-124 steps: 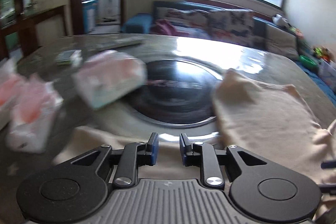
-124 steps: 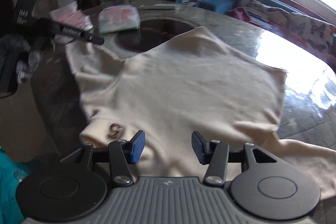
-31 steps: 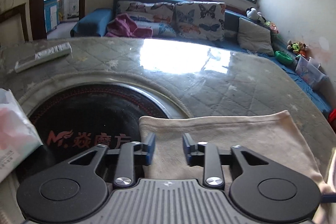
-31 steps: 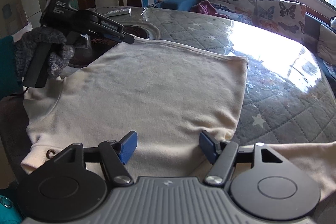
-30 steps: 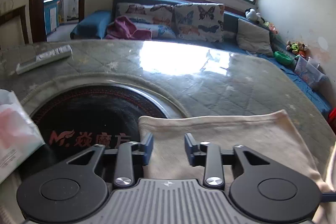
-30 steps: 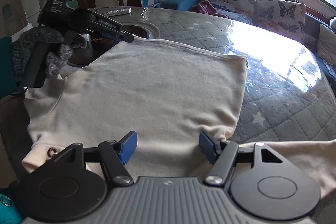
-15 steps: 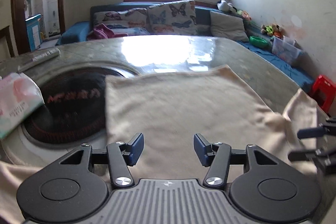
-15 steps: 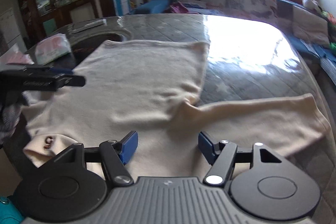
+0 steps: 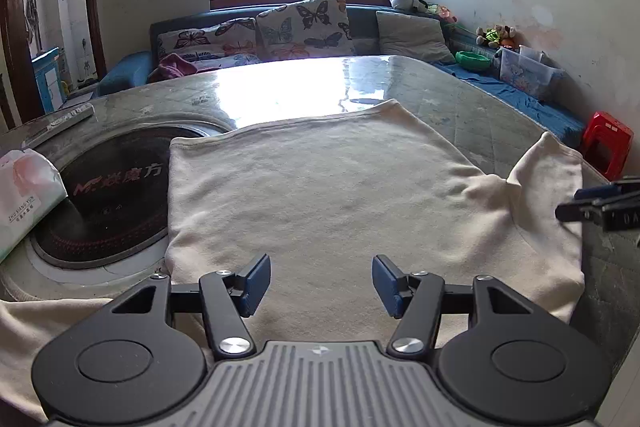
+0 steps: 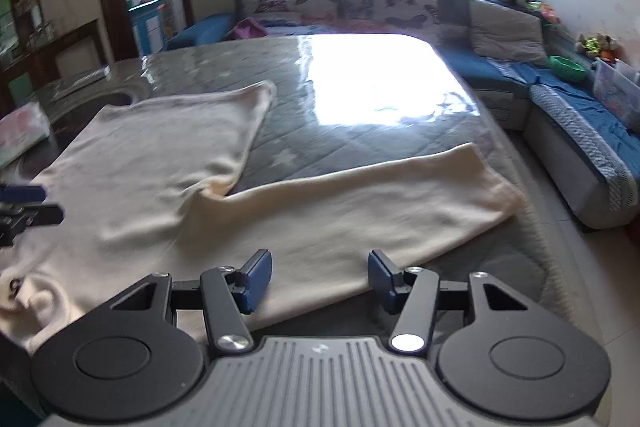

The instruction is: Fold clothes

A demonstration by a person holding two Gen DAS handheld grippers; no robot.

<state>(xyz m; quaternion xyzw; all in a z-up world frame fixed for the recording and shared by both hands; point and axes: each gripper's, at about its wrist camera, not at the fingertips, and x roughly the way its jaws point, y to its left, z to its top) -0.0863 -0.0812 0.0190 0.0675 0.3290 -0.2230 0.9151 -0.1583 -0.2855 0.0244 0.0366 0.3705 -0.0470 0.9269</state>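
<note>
Garment: I found the cream top [image 9: 320, 187] lying flat on the counter [image 9: 472, 107], its body spread from the dark round inset to the counter's right side.
Sleeve: In the right wrist view one sleeve [image 10: 360, 203] ran out across the quilted cover towards the counter's far right edge.
Collar: The neck opening [image 10: 24, 291] showed at the lower left of the right wrist view, at the counter's near edge.
Left gripper: My left gripper [image 9: 320, 285] hung over the near part of the top; its fingers [image 9: 256, 283] were apart and opening, with cloth below them but nothing pinched.
Right gripper: My right gripper [image 10: 319, 281] hung over the sleeve's near edge; its fingers [image 10: 258, 279] were apart and closing, not yet pressing on cloth as far as I could see.
Dark inset: The round black plate [image 9: 108, 195] lay partly under the top's left edge.
Tissue pack: A soft pack [image 9: 24, 195] sat on the left rim of the inset, apart from the top.
Remote: A remote [image 9: 64, 121] lay at the counter's far left.
Background: A sofa with butterfly cushions [image 9: 304, 27] stood under the window.
</note>
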